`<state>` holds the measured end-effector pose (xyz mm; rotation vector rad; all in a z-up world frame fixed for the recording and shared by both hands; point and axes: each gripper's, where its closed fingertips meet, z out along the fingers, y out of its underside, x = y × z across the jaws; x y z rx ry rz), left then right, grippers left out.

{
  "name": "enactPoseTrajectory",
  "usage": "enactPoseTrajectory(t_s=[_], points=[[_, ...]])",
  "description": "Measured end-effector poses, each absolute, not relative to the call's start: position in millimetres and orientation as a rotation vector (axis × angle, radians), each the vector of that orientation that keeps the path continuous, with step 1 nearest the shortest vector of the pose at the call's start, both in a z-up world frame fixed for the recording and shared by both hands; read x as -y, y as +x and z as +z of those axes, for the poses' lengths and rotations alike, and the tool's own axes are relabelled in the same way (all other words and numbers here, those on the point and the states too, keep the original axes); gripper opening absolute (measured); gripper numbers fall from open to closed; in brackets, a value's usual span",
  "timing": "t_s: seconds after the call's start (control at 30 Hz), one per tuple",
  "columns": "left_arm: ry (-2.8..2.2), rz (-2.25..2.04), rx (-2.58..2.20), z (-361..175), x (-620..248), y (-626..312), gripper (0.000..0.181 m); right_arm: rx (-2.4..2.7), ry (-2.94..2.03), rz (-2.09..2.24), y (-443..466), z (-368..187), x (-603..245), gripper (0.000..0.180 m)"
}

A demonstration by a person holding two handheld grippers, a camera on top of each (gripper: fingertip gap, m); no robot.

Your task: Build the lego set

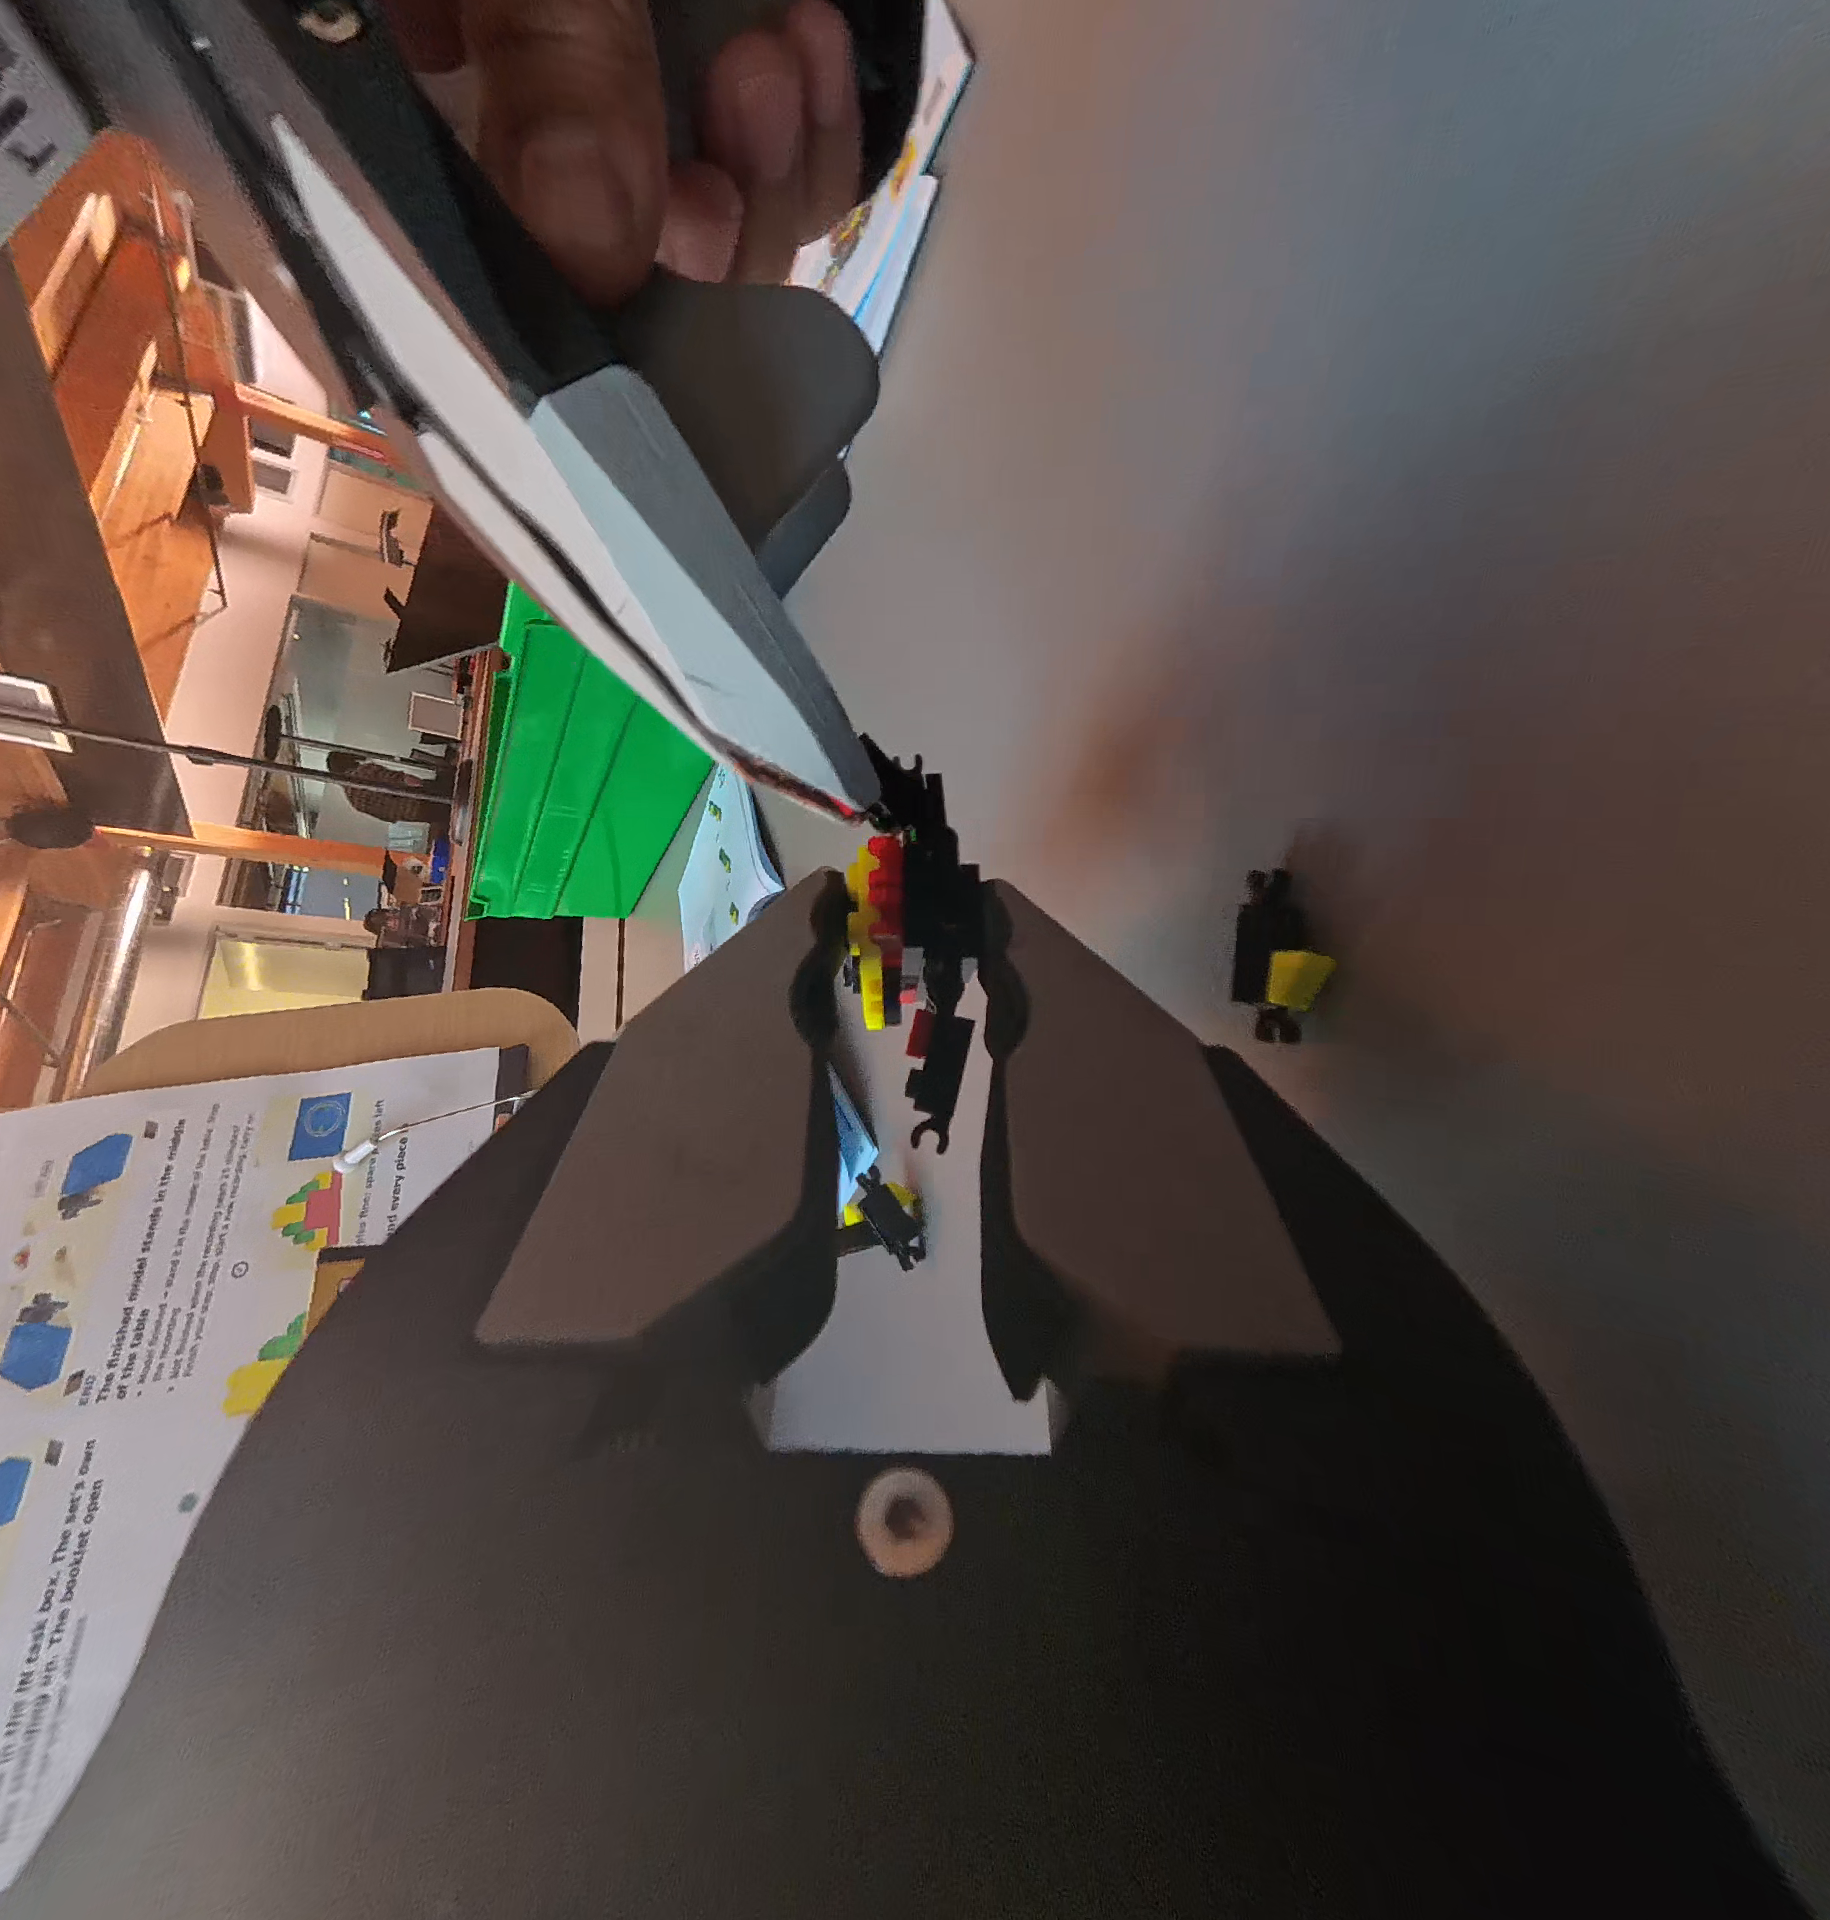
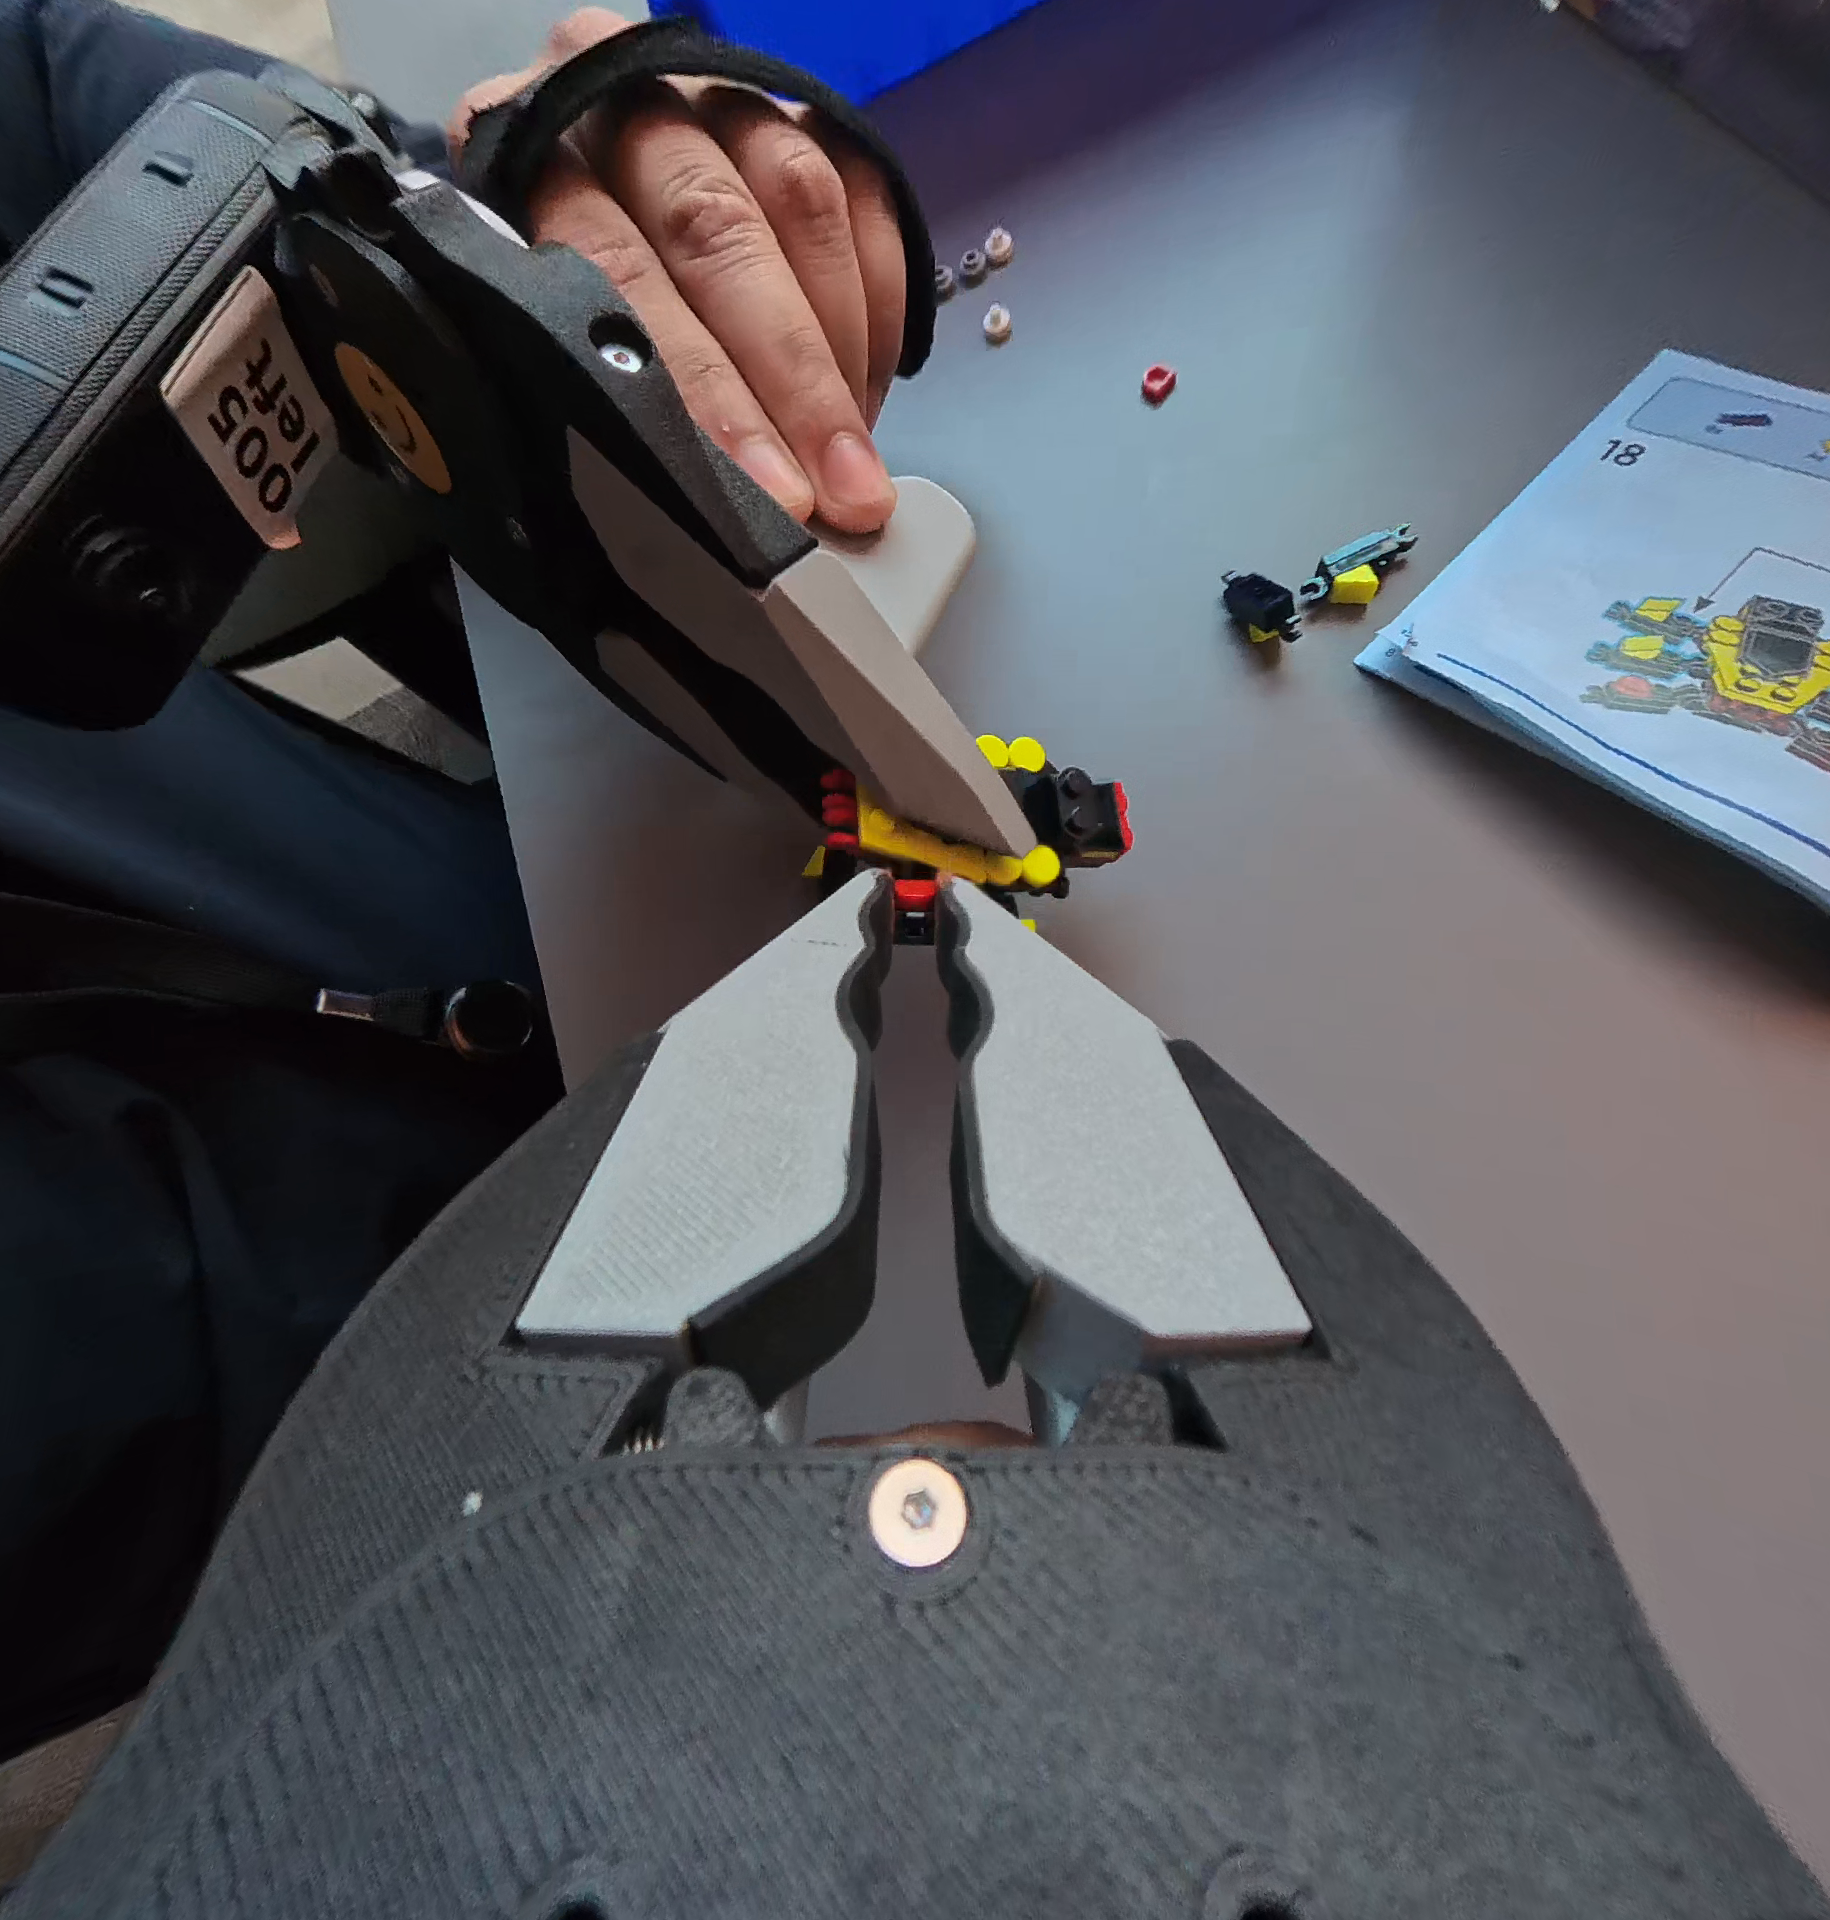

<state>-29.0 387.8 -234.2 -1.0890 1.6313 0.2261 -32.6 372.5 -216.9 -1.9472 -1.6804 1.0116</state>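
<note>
Right gripper [image 2: 909, 883] pinched a red-and-black end of the yellow, red and black brick model [image 2: 994, 831]; left gripper [image 1: 906, 914] clamped the model's far side.

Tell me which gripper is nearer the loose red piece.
Left. The left gripper sits on the model, on the side toward the red piece; the right gripper holds the model's near end.

A printed label [image 2: 256, 426] sits on the left gripper's [image 2: 1030, 862] body; printed text covers the instruction sheet [image 1: 111, 1351]; a step number heads the booklet [image 2: 1659, 613] far right.
</note>
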Motion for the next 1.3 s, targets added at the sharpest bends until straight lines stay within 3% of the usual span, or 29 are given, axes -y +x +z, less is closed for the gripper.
enactPoseTrajectory(t_s=[0.03,0.77,1.3], points=[[-1.098,0.205,-1.613,-232,-389,-29,0.022,1.658,-1.948,1.036,-32,-215,-373,0.005],[-1.116,0.193,-1.531,-220,-394,-34,0.021,1.465,-1.846,1.181,-34,-210,-380,0.005],[-1.146,0.034,-1.480,-215,-397,-36,0.022,1.252,-1.699,1.561,-38,-205,-385,0.005]])
